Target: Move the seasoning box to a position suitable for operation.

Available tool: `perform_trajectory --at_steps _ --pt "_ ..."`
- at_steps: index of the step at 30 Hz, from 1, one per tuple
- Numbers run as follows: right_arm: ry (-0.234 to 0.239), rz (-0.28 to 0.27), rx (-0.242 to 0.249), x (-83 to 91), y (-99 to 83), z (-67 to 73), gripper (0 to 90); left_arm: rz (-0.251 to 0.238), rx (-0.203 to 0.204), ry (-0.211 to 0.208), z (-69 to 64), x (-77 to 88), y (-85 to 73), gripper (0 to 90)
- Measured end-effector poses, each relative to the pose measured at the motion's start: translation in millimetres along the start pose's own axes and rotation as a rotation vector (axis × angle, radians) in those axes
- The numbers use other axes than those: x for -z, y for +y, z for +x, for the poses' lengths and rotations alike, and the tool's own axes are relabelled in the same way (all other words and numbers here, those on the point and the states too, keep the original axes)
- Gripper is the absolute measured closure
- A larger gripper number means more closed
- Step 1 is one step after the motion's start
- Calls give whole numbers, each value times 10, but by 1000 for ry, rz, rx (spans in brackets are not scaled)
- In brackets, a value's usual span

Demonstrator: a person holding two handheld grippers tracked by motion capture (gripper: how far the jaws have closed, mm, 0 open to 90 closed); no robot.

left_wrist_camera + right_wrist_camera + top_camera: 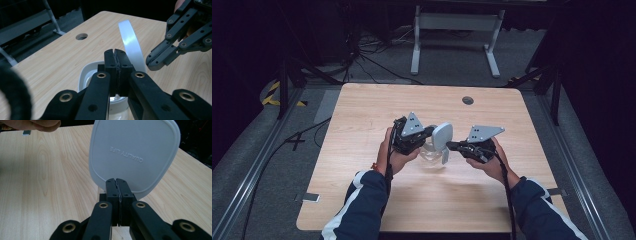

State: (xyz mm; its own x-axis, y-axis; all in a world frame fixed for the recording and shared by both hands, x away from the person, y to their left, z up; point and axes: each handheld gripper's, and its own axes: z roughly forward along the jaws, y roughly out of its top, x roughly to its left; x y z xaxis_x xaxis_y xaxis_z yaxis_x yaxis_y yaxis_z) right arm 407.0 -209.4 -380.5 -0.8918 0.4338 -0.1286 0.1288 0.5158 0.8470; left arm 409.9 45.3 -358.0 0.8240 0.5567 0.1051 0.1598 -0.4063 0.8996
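wooden table (362,200), white lid (442,136) upright

Two hand-held grippers are in use, the left hand-held gripper (430,132) and the right hand-held gripper (450,146), each topped by one grey three-cornered plate, two plates in all. Between them there is one white lid (442,136) and one clear container (430,153). One wooden surface (362,190) carries the scene, with one round hole (468,100) near its far edge. Two sleeved forearms come in from below, one to each hand-held gripper. One white frame (456,30) stands on the floor beyond.
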Motion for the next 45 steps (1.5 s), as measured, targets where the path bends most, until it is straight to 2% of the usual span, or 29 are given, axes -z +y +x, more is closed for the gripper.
perform_trajectory --at_steps 7,11,13,20,28,33,36,38,43,44,45 --pt "-8 8 -2 43 -28 15 899 -3 -31 -18 -58 3 54 890" --pt "-18 8 -2 71 -46 9 900 2 -31 -39 -102 -13 64 886" --pt "-20 11 -5 86 -59 12 900 1 -48 -40 -107 -16 73 884" --pt "-28 16 -8 130 -89 15 899 6 -54 -38 -99 -16 77 880" --pt "-21 18 -9 134 -93 24 898 19 -51 -3 -23 66 45 874" --pt "-21 18 -5 144 -98 23 897 26 -34 19 59 171 -34 865" --pt "-19 21 -14 156 -110 4 896 45 -36 37 138 243 -118 860" --pt "-17 25 -20 152 -118 -9 894 53 -23 46 179 280 -173 857" --pt "-22 33 -25 159 -130 -27 893 88 -25 68 277 377 -331 849" --pt "-22 34 -28 163 -134 -27 891 99 -15 71 294 400 -380 847" --pt "-24 35 -25 169 -138 -29 890 119 -23 79 313 423 -416 844"
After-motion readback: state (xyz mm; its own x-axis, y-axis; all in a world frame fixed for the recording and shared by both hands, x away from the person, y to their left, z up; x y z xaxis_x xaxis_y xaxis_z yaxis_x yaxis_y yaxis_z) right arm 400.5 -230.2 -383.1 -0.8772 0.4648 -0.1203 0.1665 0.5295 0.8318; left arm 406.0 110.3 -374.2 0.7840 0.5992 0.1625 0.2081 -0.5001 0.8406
